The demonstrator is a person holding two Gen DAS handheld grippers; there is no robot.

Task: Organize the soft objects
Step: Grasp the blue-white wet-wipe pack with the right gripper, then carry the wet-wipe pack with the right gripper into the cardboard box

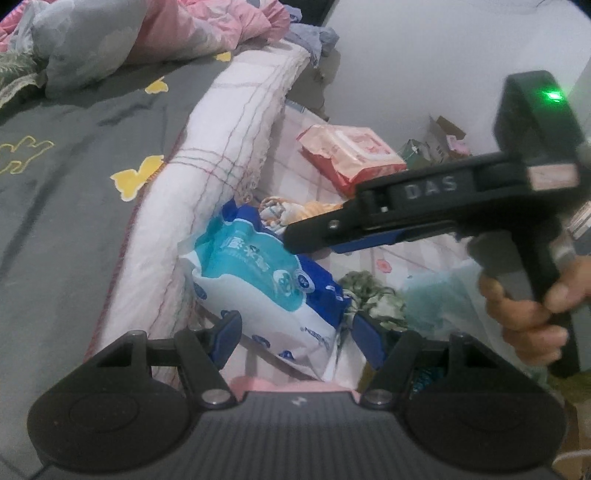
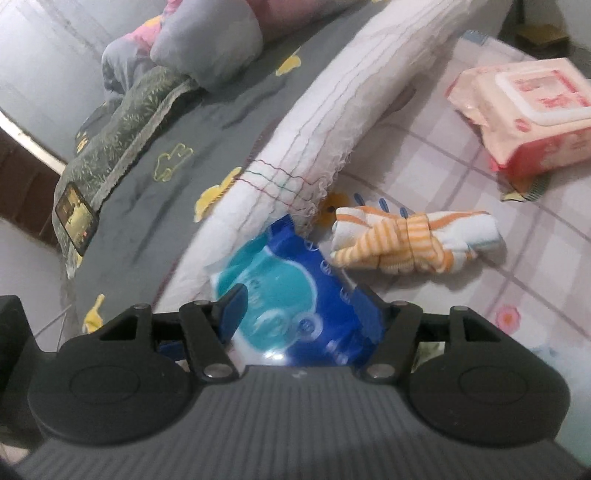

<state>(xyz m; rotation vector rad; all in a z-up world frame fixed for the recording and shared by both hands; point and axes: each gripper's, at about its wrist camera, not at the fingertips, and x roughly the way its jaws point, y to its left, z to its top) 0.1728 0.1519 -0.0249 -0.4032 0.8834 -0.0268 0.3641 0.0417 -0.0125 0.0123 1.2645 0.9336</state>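
A blue and white soft pack [image 1: 266, 291] leans against a rolled white quilt [image 1: 229, 147] on the checked sheet. My left gripper [image 1: 295, 332] is open with the pack between its blue pads, not squeezing it. My right gripper [image 2: 301, 310] is open above the same pack [image 2: 295, 295]; it shows from the side in the left wrist view [image 1: 295, 240]. An orange-striped rolled cloth [image 2: 410, 240] lies just beyond the pack. A pink wipes pack [image 2: 528, 114] lies farther right; it also shows in the left wrist view [image 1: 351, 155].
A grey bedsheet with yellow shapes [image 1: 74, 166] lies left of the quilt. Pink and grey bedding [image 1: 147, 29] is piled at the back. A green patterned blanket [image 2: 118, 122] lies on the bed. A green-patterned cloth [image 1: 373, 295] lies near the pack. Boxes [image 1: 439, 144] stand by the wall.
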